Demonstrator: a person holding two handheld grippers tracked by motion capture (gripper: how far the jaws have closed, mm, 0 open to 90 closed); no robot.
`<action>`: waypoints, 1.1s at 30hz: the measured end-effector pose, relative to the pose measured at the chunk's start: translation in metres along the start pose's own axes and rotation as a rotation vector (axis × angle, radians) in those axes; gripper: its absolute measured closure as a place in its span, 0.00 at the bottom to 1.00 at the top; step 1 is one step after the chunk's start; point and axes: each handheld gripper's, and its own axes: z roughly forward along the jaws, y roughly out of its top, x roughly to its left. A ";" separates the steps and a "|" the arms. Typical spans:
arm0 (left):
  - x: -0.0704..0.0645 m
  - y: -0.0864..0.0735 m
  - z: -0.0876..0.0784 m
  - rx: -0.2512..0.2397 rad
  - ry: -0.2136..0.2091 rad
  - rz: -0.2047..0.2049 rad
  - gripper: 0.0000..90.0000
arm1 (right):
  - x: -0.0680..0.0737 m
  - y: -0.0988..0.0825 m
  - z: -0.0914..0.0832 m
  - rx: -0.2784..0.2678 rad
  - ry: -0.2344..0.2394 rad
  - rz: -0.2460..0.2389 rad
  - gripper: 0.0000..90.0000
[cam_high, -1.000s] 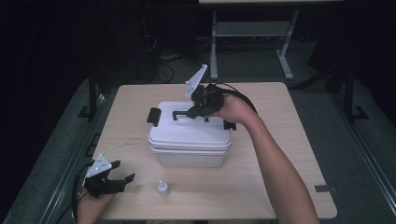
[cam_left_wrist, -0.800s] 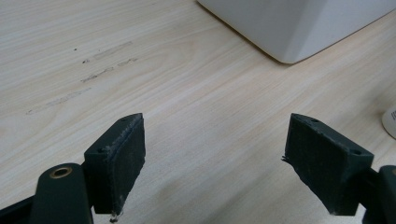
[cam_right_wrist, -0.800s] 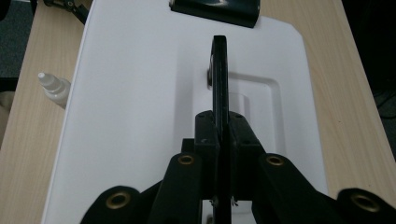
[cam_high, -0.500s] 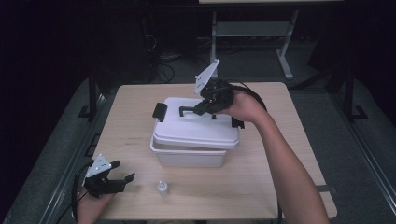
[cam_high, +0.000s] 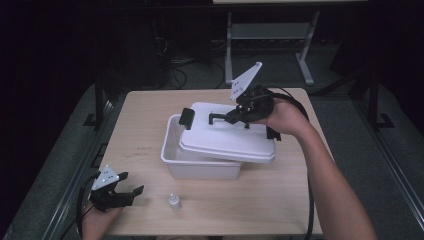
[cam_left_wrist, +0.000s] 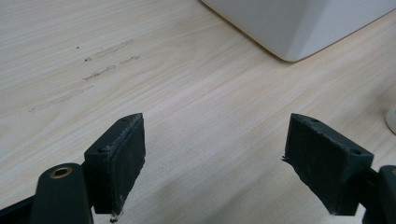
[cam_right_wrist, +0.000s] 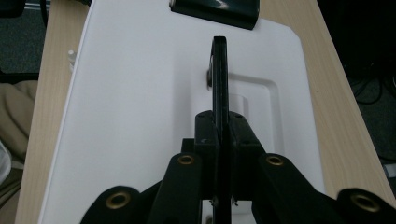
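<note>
High overview; 2 close jaw-mounted views

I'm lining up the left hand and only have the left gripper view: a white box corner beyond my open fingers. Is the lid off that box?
Observer: Partly. The right gripper is shut on the lid's black handle and holds the lid askew over the box, whose left end is uncovered.
Operator: What's the white edge at my right?
Observer: A small bottle on the table, in front of the box.
</note>
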 end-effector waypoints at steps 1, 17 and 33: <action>0.000 0.000 0.000 0.003 -0.002 0.001 0.23 | 0.002 -0.007 -0.007 0.000 -0.010 0.010 0.93; 0.000 0.000 0.001 0.010 0.003 0.001 0.23 | 0.018 -0.059 -0.057 0.004 -0.079 0.091 0.93; -0.001 0.000 0.002 0.012 0.009 0.005 0.22 | 0.030 -0.103 -0.089 0.022 -0.129 0.155 0.93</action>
